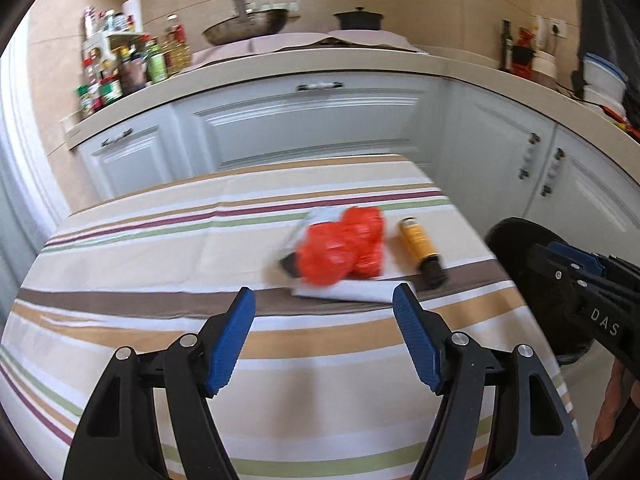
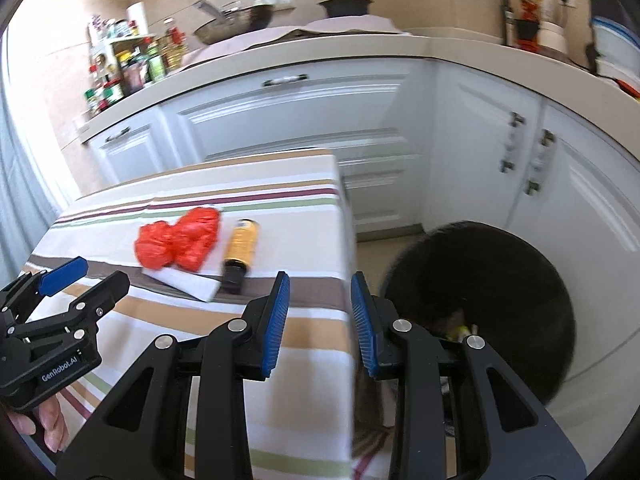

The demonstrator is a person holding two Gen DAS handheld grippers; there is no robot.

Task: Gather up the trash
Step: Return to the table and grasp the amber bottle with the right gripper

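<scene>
Trash lies in a small cluster on the striped tablecloth (image 1: 160, 264): a crumpled red plastic bag (image 1: 344, 246) rests on a flat white paper (image 1: 352, 291), and just beside it lies a yellow bottle (image 1: 420, 250) on its side, its dark cap toward the table's near edge. Left gripper (image 1: 324, 300) hangs over the cloth short of the paper, jaws spread wide with nothing between them. Right gripper (image 2: 320, 292) sits at the table's corner, its jaws narrower and empty. Below, a black bin (image 2: 480, 300) stands on the floor by white cabinets (image 2: 304, 128).
</scene>
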